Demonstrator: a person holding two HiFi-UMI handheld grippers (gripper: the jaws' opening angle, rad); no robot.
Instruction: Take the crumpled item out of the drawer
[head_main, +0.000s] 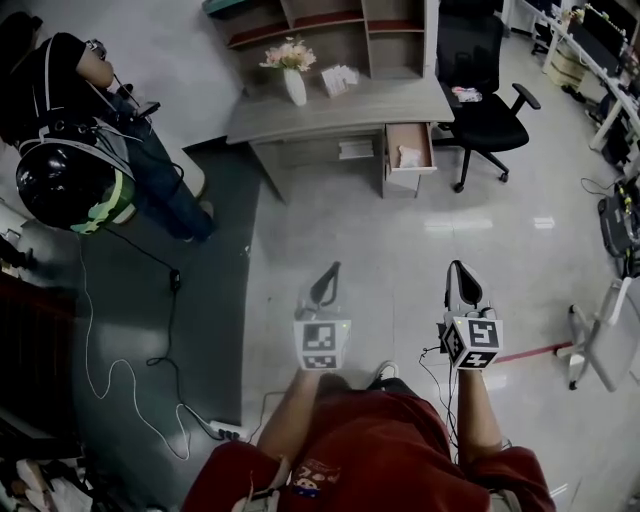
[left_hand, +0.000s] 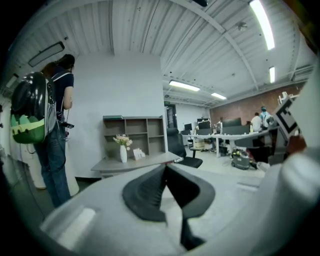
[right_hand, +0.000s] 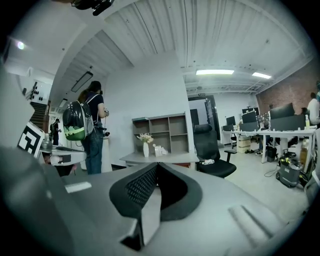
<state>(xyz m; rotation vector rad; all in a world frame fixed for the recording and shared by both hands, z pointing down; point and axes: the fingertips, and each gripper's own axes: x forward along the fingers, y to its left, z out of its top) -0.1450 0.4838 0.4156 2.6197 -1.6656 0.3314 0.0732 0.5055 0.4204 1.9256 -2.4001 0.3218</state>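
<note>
the crumpled item (head_main: 410, 156) in the drawer (head_main: 411, 170) looks light and soft, best pinched at a raised fold. left gripper (head_main: 331, 270) and right gripper (head_main: 458, 268) sit closed, empty, far off.

The crumpled item (head_main: 410, 156) lies in the drawer (head_main: 391, 150) — right end of the desk (head_main: 330, 112), chair (head_main: 490, 115) beside.

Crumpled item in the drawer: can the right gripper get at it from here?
Probably not yet. The drawer stands open with the crumpled item exposed, and bare floor leads there, but the right gripper is well short of the desk, shut.
</note>
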